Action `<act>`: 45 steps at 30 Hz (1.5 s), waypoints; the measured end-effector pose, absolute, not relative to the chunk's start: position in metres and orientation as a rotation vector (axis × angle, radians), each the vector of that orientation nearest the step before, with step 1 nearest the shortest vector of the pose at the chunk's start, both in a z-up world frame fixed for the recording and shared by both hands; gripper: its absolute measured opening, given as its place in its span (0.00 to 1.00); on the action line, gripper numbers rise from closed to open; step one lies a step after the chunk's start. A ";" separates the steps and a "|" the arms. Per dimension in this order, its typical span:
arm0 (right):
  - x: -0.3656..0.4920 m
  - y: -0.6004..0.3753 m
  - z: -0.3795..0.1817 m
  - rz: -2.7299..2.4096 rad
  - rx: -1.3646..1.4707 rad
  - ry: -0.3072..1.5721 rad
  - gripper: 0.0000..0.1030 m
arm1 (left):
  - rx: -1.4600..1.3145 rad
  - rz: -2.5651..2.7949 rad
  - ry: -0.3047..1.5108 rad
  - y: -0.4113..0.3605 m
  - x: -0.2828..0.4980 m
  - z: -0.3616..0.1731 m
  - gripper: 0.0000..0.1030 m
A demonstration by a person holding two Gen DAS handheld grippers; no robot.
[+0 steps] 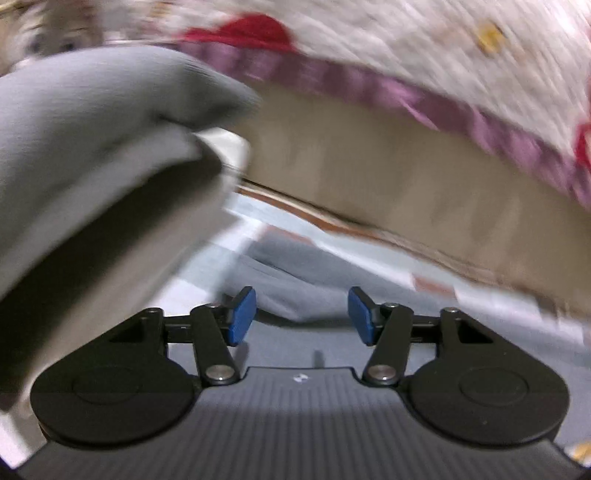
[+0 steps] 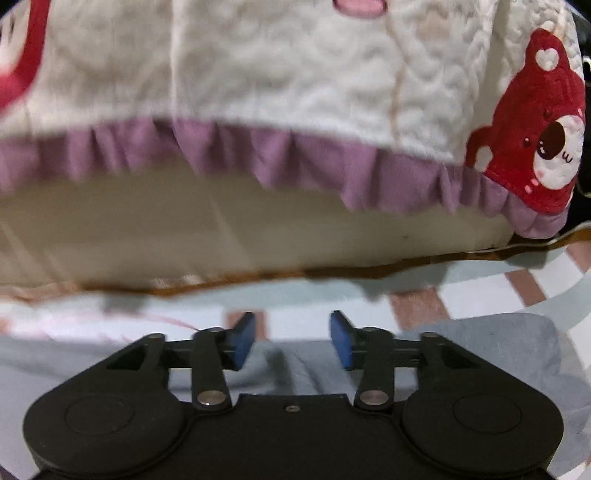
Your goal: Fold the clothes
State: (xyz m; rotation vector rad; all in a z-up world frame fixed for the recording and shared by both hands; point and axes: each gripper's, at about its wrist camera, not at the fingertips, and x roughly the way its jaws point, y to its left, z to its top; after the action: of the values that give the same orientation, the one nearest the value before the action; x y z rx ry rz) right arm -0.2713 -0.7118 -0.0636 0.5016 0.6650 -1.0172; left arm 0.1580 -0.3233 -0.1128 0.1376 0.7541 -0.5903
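In the left wrist view alone, a raised grey fold (image 1: 92, 122) looms; both grippers (image 1: 301, 317) (image 2: 292, 341) gape empty

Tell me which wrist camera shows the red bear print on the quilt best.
The right wrist view: the red bear print sits sharp at the quilt's right end, just above the purple ruffle, face and ears readable. The left wrist view is motion-blurred and shows only red patches on the quilt, with no bear shape discernible.
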 end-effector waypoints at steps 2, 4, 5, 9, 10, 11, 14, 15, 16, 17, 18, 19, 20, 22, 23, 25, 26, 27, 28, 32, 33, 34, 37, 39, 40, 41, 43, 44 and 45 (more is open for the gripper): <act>-0.262 -0.707 -0.048 -0.963 0.587 0.627 0.51 | 0.194 -0.629 0.779 -0.334 0.151 -0.120 0.58; -0.240 -0.692 -0.041 -0.808 0.611 0.628 0.51 | 0.236 -0.655 0.816 -0.345 0.150 -0.133 0.58; -0.222 -0.680 -0.042 -0.717 0.580 0.651 0.51 | 0.232 -0.655 0.823 -0.349 0.152 -0.139 0.58; -0.154 -0.632 -0.057 -0.395 0.439 0.747 0.51 | 0.258 -0.678 0.810 -0.366 0.160 -0.157 0.58; -0.135 -0.620 -0.066 -0.344 0.385 0.789 0.51 | 0.285 -0.691 0.793 -0.372 0.160 -0.159 0.58; -0.122 -0.609 -0.074 -0.315 0.340 0.818 0.51 | 0.320 -0.684 0.781 -0.378 0.161 -0.163 0.58; -0.091 -0.581 -0.101 -0.260 0.207 0.876 0.51 | 0.332 -0.657 0.748 -0.387 0.172 -0.164 0.36; -0.089 -0.579 -0.112 -0.277 0.181 0.881 0.51 | 0.338 -0.625 0.744 -0.392 0.177 -0.164 0.27; -0.086 -0.576 -0.123 -0.295 0.155 0.886 0.51 | 0.340 -0.594 0.736 -0.393 0.184 -0.163 0.16; -0.087 -0.579 -0.132 -0.319 0.143 0.897 0.51 | 0.342 -0.564 0.728 -0.394 0.190 -0.163 0.15; -0.088 -0.582 -0.141 -0.343 0.131 0.908 0.51 | 0.336 -0.552 0.722 -0.393 0.196 -0.164 0.15; -0.092 -0.587 -0.145 -0.353 0.130 0.896 0.57 | 0.330 -0.542 0.715 -0.391 0.202 -0.166 0.15; -0.096 -0.593 -0.147 -0.364 0.155 0.887 0.65 | 0.306 -0.550 0.710 -0.387 0.206 -0.167 0.15; -0.100 -0.605 -0.150 -0.385 0.212 0.868 0.69 | 0.281 -0.549 0.724 -0.384 0.211 -0.165 0.16; -0.103 -0.607 -0.151 -0.389 0.233 0.855 0.69 | 0.279 -0.537 0.731 -0.385 0.213 -0.164 0.16; -0.102 -0.606 -0.153 -0.383 0.212 0.847 0.69 | 0.272 -0.510 0.733 -0.386 0.215 -0.162 0.16; -0.101 -0.604 -0.154 -0.378 0.192 0.845 0.68 | 0.270 -0.511 0.728 -0.385 0.215 -0.163 0.16; -0.102 -0.602 -0.153 -0.354 0.181 0.835 0.62 | 0.268 -0.514 0.722 -0.384 0.215 -0.163 0.16; -0.103 -0.600 -0.153 -0.330 0.170 0.826 0.26 | 0.267 -0.516 0.717 -0.383 0.215 -0.164 0.15; -0.104 -0.591 -0.132 -0.392 0.100 0.767 0.01 | 0.315 -0.508 0.696 -0.387 0.212 -0.165 0.15; -0.104 -0.593 -0.131 -0.410 0.088 0.759 0.00 | 0.330 -0.501 0.693 -0.388 0.211 -0.165 0.15; -0.104 -0.595 -0.131 -0.427 0.076 0.751 0.00 | 0.335 -0.492 0.690 -0.389 0.211 -0.165 0.15; -0.104 -0.599 -0.135 -0.467 0.055 0.760 0.00 | 0.326 -0.470 0.693 -0.387 0.213 -0.165 0.15; -0.103 -0.602 -0.138 -0.493 0.041 0.765 0.00 | 0.324 -0.462 0.693 -0.385 0.214 -0.165 0.15; -0.104 -0.604 -0.137 -0.520 0.033 0.761 0.00 | 0.328 -0.458 0.691 -0.385 0.214 -0.165 0.15; -0.106 -0.612 -0.134 -0.536 0.066 0.750 0.00 | 0.328 -0.459 0.689 -0.384 0.214 -0.165 0.15; -0.110 -0.626 -0.130 -0.568 0.131 0.727 0.00 | 0.332 -0.448 0.689 -0.385 0.212 -0.166 0.15; -0.116 -0.633 -0.127 -0.581 0.179 0.714 0.00 | 0.347 -0.443 0.686 -0.386 0.211 -0.166 0.15; -0.121 -0.639 -0.125 -0.593 0.227 0.701 0.00 | 0.373 -0.432 0.683 -0.389 0.209 -0.166 0.15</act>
State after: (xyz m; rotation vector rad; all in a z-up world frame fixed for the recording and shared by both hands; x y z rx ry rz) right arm -0.1210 -0.6395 -0.1246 0.2270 0.7006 -0.5934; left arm 0.2086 -0.3885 -0.1659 0.3725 0.6832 -0.4317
